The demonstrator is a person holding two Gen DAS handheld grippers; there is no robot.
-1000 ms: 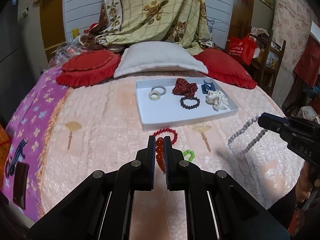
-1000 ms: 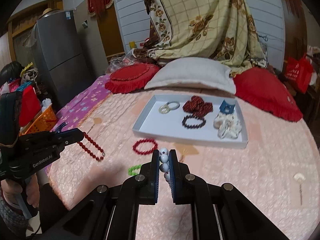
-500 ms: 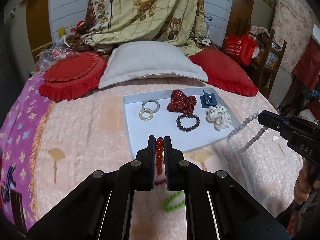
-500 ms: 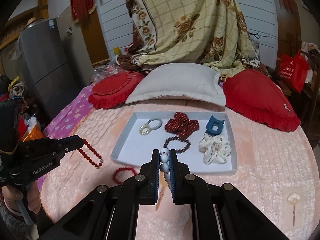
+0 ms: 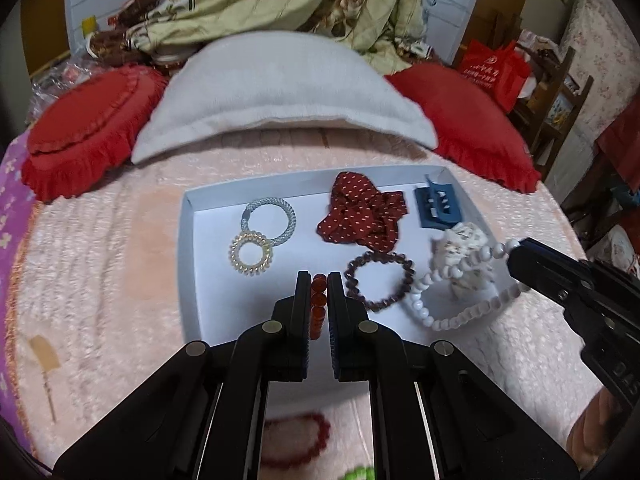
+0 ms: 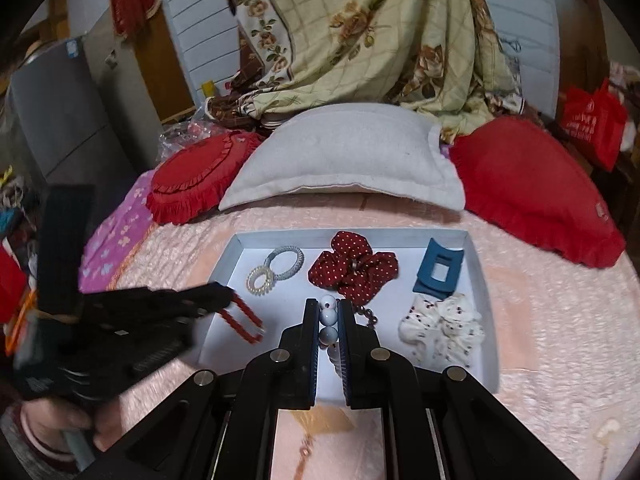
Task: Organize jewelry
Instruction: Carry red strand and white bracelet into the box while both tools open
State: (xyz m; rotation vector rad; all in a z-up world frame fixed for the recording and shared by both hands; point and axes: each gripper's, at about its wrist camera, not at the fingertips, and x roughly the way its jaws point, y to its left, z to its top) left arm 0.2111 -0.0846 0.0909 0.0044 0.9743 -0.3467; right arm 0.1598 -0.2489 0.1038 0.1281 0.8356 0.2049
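A white tray (image 5: 186,264) lies on the pink bedspread (image 5: 100,264) of a bed, in front of a white pillow (image 5: 280,92) flanked by two red cushions. Going across the tray from its left end: a grey coiled hair tie (image 5: 269,221) with a smaller pale gold coiled hair tie (image 5: 251,254) touching its lower edge, then a dark red scrunchie with small white dots (image 5: 362,216), a dark brown bead bracelet (image 5: 379,280) in front of it, a blue hair clip (image 5: 437,207) at the far right corner, and a white patterned scrunchie (image 5: 460,252) nearer the front.

The left gripper (image 5: 319,280) is closed almost fully on a strand of red-orange beads (image 5: 319,300), pinched between its two black fingers over the near half of the tray. In the right wrist view the same strand (image 6: 244,318) hangs as a narrow loop from the gripper tip over the tray's left part; whether its lower end touches the tray floor cannot be told.

On the bedspread in front of the tray, blurred, lie a red bead bracelet (image 5: 296,440) and, at the picture's lower edge, a bit of something bright green (image 5: 358,473).

The right gripper (image 6: 329,308) is likewise nearly closed, clamped on a strand of white beads (image 6: 329,320). From the left wrist view that strand (image 5: 448,312) droops in a wide loop from the gripper (image 5: 516,250) over the tray's right side, beside the brown bracelet and across the white scrunchie.
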